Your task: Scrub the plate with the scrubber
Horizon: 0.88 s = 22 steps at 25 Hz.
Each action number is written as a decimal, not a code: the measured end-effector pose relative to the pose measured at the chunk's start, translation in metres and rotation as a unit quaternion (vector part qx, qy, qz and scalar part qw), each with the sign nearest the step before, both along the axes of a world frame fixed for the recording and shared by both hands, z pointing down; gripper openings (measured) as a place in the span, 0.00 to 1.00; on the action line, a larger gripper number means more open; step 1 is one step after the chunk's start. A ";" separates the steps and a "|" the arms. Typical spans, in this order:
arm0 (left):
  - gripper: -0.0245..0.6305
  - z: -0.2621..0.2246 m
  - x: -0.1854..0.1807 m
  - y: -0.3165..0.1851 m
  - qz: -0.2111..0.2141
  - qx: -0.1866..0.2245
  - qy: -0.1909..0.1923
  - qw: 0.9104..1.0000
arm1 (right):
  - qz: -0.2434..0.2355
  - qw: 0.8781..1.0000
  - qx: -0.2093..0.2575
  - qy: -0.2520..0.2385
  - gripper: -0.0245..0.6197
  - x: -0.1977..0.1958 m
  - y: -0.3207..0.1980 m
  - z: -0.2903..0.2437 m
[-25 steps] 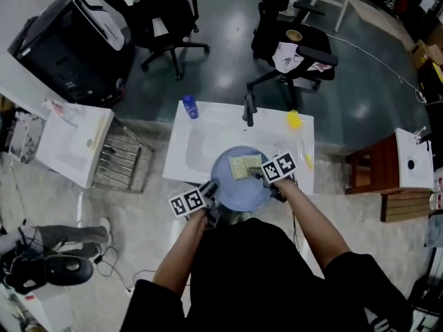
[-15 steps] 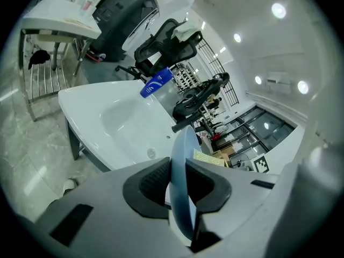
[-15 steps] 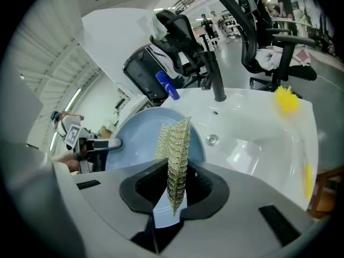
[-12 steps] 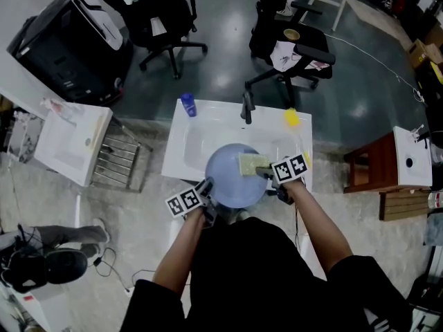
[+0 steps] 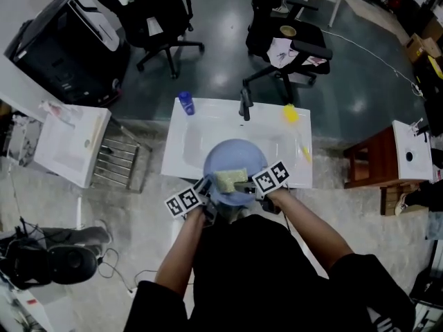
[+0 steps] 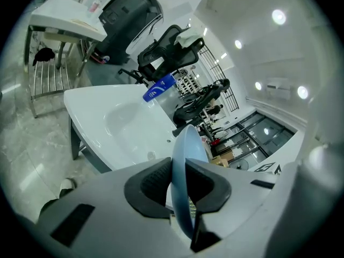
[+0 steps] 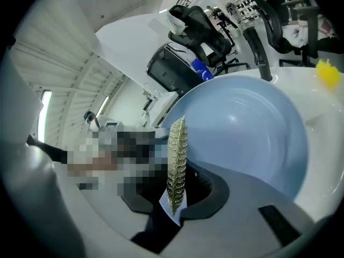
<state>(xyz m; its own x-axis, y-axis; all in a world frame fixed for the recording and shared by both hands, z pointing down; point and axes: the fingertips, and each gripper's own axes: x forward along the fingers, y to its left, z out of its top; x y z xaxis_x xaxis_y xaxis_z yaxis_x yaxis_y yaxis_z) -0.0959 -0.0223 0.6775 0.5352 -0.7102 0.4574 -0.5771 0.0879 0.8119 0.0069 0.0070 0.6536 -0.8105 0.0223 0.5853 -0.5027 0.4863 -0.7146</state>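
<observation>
A pale blue plate (image 5: 237, 159) is held over the white sink (image 5: 181, 154), tilted, with its near rim clamped edge-on in my left gripper (image 5: 208, 189). In the left gripper view the plate (image 6: 188, 147) stands between both black pads (image 6: 151, 184). My right gripper (image 5: 243, 185) is shut on a flat yellow-green scrubber (image 5: 229, 179), which lies on the plate's near part. Seen from the right gripper, the scrubber (image 7: 176, 163) stands edge-on between the jaws, in front of the plate's blue face (image 7: 252, 133).
A black tap (image 5: 244, 105) rises at the sink's back edge, with a blue bottle (image 5: 185, 103) at the back left and a yellow object (image 5: 291, 114) at the back right. A metal rack (image 5: 121, 159) stands left of the sink. Office chairs (image 5: 284, 47) stand beyond it.
My right gripper has drawn the scrubber from the plate's right side to its near middle, toward the left gripper. The left gripper and plate have stayed nearly still.
</observation>
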 end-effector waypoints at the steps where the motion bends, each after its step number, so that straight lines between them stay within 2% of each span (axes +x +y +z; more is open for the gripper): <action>1: 0.11 0.000 0.000 0.000 -0.001 0.000 0.000 1.000 | -0.003 1.000 0.000 0.005 0.13 -0.001 -0.001 0.003; 8: 0.11 -0.004 -0.012 0.004 -0.018 0.001 0.005 1.000 | -0.018 0.998 0.019 0.060 0.13 0.022 -0.013 0.022; 16: 0.12 -0.008 -0.013 -0.009 -0.004 0.013 -0.011 1.000 | 0.017 0.987 0.051 0.150 0.13 0.089 -0.049 0.046; 22: 0.12 -0.008 -0.010 -0.027 0.016 0.010 -0.025 1.000 | 0.025 0.985 0.049 0.164 0.13 0.102 -0.061 0.049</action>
<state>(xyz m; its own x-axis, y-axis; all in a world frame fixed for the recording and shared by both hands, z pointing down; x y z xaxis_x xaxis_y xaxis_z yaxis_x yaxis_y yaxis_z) -0.1055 -0.0493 0.6699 0.5346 -0.7027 0.4694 -0.6188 0.0528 0.7838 0.1088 -0.0537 0.7029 -0.5760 -0.0834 0.8132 -0.7242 0.5135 -0.4603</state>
